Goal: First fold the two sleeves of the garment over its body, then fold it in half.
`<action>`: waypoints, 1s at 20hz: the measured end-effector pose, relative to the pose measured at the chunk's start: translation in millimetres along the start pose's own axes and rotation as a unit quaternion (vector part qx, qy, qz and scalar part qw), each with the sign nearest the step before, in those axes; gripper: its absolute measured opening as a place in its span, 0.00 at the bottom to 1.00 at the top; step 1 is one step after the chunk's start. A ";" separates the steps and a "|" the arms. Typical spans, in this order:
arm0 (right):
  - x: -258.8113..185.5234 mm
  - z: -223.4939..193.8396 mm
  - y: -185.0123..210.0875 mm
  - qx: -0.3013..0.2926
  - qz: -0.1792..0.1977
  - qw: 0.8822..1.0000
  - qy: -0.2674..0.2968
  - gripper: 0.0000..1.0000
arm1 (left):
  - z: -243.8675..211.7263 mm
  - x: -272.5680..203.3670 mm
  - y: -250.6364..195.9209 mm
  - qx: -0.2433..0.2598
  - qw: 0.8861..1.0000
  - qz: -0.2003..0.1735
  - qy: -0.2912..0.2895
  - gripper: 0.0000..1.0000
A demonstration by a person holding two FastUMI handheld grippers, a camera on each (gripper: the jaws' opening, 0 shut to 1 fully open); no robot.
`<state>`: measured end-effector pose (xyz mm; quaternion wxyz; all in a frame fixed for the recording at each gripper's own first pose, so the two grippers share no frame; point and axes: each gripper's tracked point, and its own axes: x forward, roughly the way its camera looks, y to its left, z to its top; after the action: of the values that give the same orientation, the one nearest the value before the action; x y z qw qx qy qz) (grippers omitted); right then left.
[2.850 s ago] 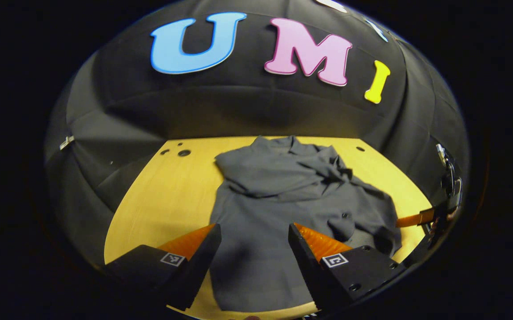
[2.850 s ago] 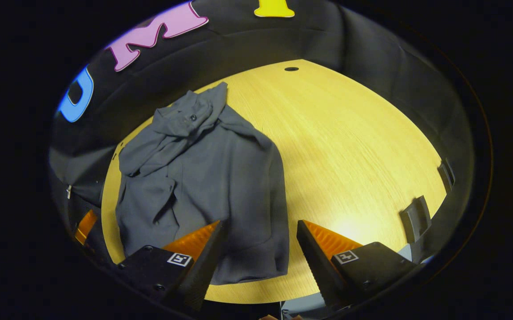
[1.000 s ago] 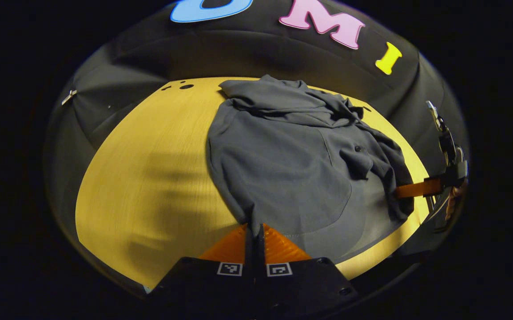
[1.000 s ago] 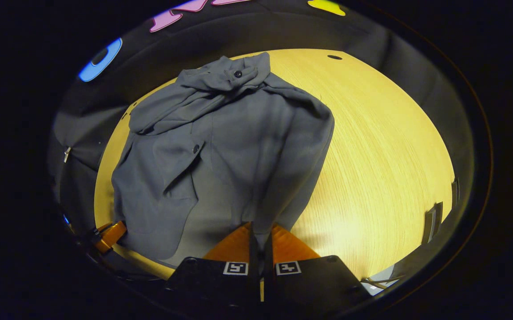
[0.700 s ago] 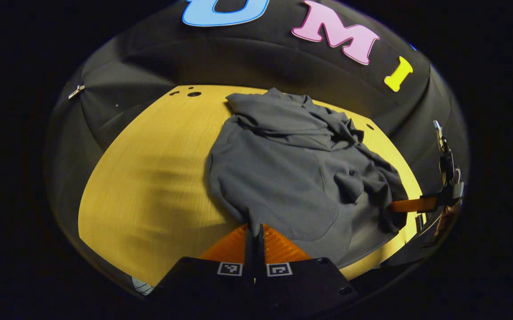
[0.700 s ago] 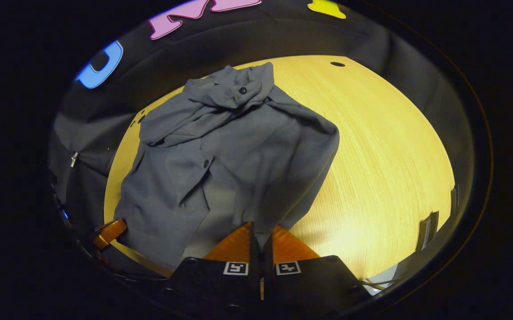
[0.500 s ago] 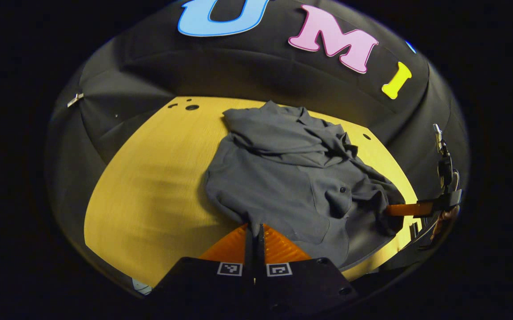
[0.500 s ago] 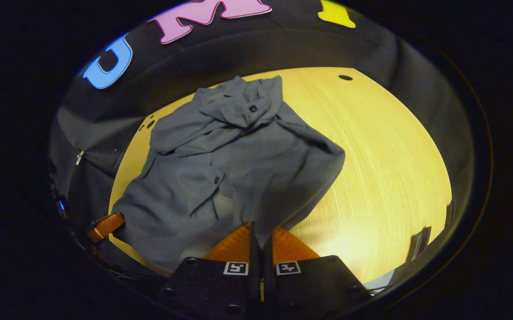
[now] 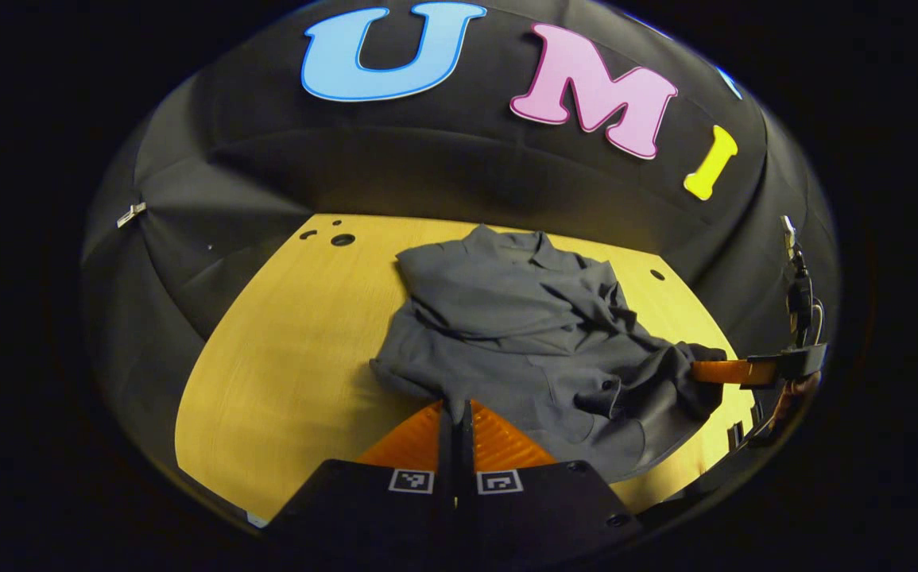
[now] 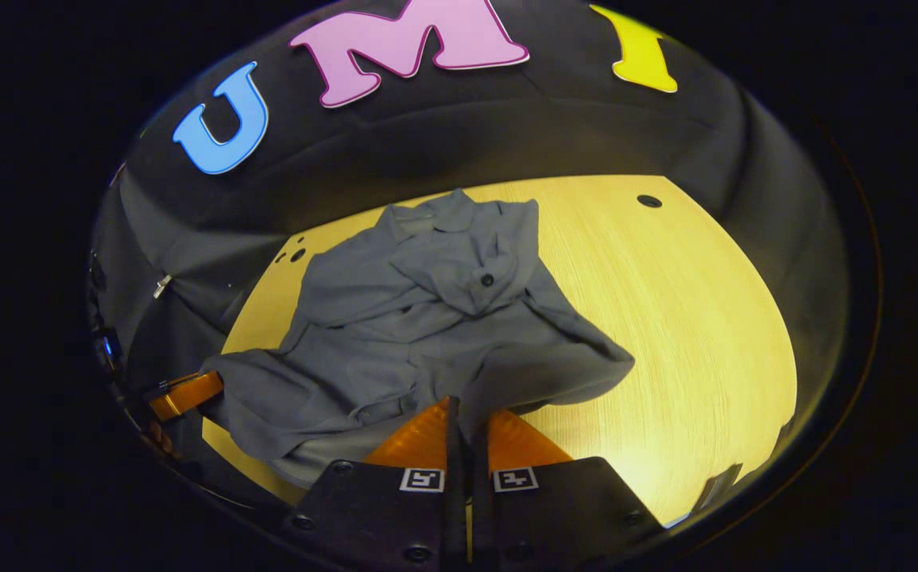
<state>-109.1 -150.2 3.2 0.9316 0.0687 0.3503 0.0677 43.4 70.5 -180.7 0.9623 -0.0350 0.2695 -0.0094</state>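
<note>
On a yellow wooden table point(image 9: 284, 349) in a dark booth, a grey garment point(image 9: 506, 318), sleeves seemingly folded over the body already. Left gripper point(image 9: 455, 413) and right gripper point(image 10: 466, 417) each clamped on a hem corner, lifted. Half-fold underway, not finished.

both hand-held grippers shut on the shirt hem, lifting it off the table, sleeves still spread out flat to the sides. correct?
Not quite: the sleeves are already folded over the grey shirt, as the right gripper view shows. Left hand-held gripper and right hand-held gripper are each shut on the hem, lifting it off the table.
</note>
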 end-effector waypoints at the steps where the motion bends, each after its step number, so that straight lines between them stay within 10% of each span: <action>1: 4.1 9.7 -0.7 -0.001 0.001 1.000 -0.007 0.07 | 11.5 2.6 -0.7 -0.004 1.000 0.000 -0.007 0.06; 20: 111.3 196.8 6.5 -0.045 0.012 0.992 -0.118 0.07 | 187.8 127.0 -0.9 0.015 0.995 0.001 -0.102 0.05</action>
<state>103.7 -140.3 79.3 0.9679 0.0379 0.2333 0.0857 249.5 76.6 -86.3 0.9852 -0.0215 0.1697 -0.0090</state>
